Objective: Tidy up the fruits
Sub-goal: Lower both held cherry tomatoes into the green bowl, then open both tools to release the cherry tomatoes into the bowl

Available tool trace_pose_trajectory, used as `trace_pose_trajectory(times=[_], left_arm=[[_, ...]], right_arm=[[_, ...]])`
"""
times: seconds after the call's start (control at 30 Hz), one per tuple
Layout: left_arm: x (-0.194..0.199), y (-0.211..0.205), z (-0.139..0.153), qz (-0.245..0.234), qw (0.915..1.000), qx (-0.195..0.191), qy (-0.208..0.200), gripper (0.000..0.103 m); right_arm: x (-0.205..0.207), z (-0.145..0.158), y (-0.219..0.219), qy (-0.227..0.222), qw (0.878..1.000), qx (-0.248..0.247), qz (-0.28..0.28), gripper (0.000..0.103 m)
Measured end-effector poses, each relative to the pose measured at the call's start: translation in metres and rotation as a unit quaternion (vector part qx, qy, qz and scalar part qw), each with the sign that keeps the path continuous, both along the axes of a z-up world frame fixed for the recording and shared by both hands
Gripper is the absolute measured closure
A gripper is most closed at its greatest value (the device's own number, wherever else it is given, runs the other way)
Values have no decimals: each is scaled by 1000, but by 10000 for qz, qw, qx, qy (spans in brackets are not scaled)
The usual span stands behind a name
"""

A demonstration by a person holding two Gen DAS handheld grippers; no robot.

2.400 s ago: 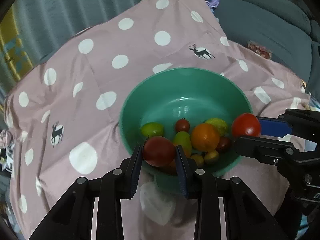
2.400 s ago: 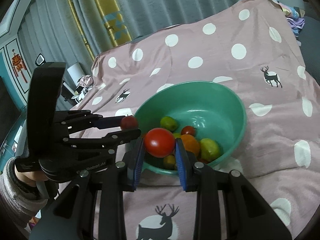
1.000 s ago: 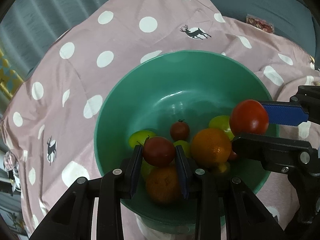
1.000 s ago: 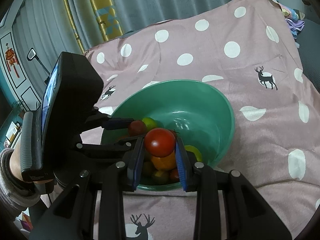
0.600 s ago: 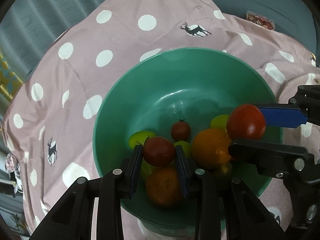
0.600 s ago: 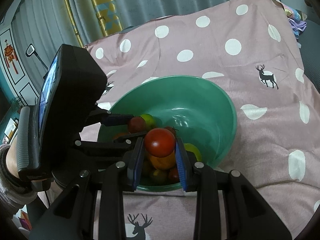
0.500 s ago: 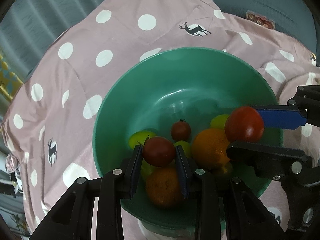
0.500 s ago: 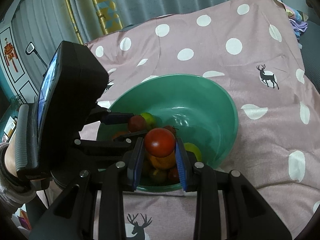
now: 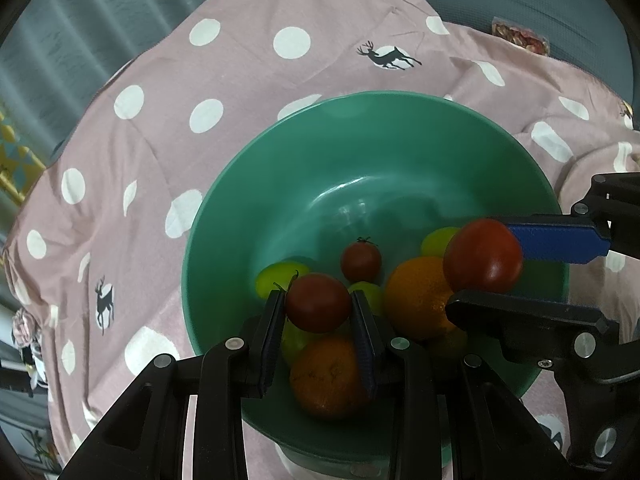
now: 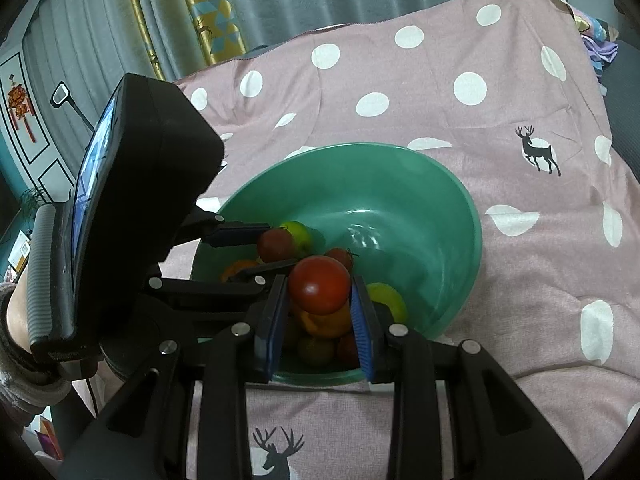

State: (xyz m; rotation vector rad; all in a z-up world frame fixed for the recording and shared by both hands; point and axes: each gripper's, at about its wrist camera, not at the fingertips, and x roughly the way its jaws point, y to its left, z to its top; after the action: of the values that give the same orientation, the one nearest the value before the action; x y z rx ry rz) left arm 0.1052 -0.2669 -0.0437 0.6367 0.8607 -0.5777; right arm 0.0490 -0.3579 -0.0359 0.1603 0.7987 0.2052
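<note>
A green bowl (image 9: 280,184) (image 10: 452,216) sits on a pink polka-dot cloth and holds oranges, green fruits and small tomatoes. My left gripper (image 9: 318,308) (image 10: 276,245) is shut on a dark red tomato (image 9: 318,302) (image 10: 275,244) above the bowl's near side. My right gripper (image 10: 319,300) (image 9: 486,258) is shut on a brighter red tomato (image 10: 319,285) (image 9: 483,255), also over the bowl. Below them lie two oranges (image 9: 328,372) (image 9: 418,296) and a small stemmed tomato (image 9: 361,261).
The pink cloth (image 9: 168,80) with white dots and deer prints covers the whole surface. A grey sofa (image 9: 560,28) lies beyond it at the upper right. Curtains (image 10: 248,4) hang behind. A hand and sleeve (image 10: 16,340) hold the left gripper's body.
Both grippers came forward from the near rim to over the bowl, each keeping its tomato. Over the last second little has shifted; the right gripper's tomato edged slightly further in.
</note>
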Motion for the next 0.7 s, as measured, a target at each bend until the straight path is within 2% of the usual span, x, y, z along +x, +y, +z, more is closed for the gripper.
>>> trace_pose_trajectory(times=[0.7], left_arm=[[2, 0, 0, 21, 10000, 30, 27, 70]], right_arm=[[-4, -2, 0, 12, 10000, 22, -51, 70]])
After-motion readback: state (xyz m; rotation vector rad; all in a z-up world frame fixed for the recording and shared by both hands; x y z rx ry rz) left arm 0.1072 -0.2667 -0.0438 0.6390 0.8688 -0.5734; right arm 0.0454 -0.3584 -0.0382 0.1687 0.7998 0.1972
